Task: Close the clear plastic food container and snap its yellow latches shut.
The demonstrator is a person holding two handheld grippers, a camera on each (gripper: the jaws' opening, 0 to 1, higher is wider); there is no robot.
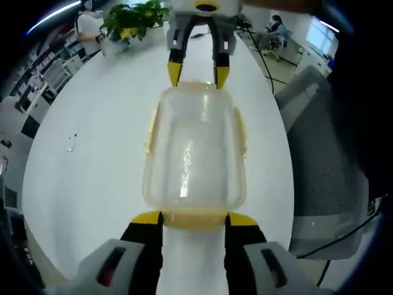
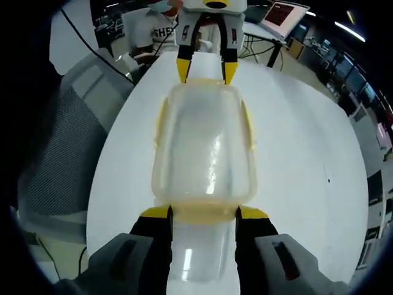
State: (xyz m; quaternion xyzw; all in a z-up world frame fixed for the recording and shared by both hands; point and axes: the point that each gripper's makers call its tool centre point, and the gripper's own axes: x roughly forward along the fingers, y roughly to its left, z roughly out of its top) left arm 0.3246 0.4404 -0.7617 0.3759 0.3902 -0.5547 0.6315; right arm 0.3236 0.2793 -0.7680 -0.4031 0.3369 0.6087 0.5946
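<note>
One clear container on the white table — two grippers, one potted plant, one grey chair

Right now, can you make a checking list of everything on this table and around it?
Surface: white table, mostly bare.
Job's things: clear plastic container lying lengthwise between the two grippers, lid on; yellow latches along its sides, whether snapped cannot be told.
Clutter: small mark or scrap on the table.
Grippers: left gripper open, jaws at one end of the container; right gripper open at the opposite end.
Cables: black cable on the table's edge.
Surroundings: grey mesh chair, potted plant, seated people, desks.
</note>
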